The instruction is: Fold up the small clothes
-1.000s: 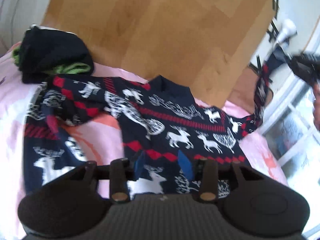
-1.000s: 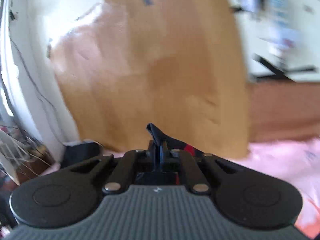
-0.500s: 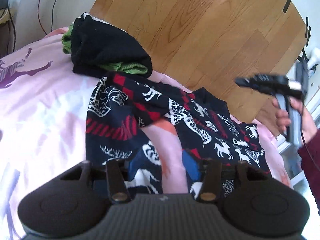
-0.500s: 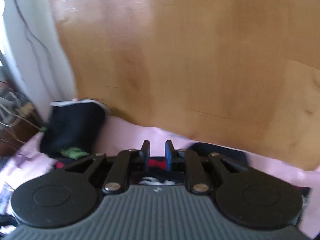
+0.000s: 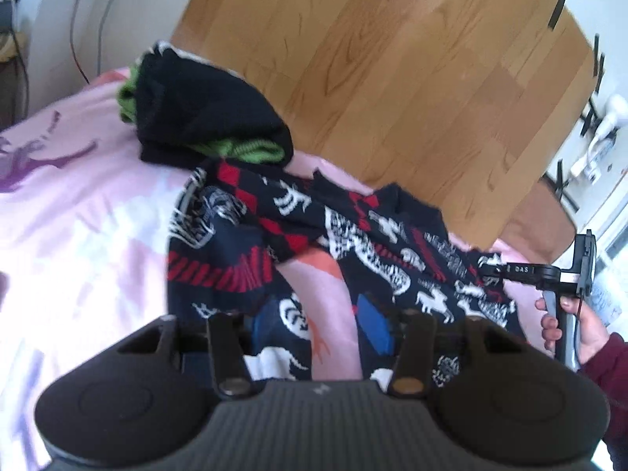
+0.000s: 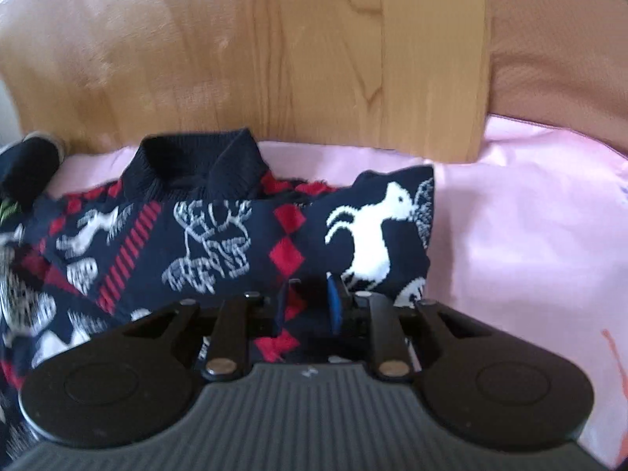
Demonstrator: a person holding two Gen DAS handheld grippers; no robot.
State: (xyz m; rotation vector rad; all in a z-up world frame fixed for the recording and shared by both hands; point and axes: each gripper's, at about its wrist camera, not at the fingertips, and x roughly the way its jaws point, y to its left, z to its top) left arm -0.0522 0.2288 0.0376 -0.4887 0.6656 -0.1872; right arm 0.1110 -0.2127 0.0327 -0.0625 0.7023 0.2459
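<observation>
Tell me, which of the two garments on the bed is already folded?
The black-and-green one, a compact bundle by the wooden board. The reindeer sweater lies crumpled, partly spread.

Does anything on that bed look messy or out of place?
The sweater lies askew: one sleeve is flopped across its front, leaving a gap where pink sheet shows. Nothing looks damaged.
</observation>
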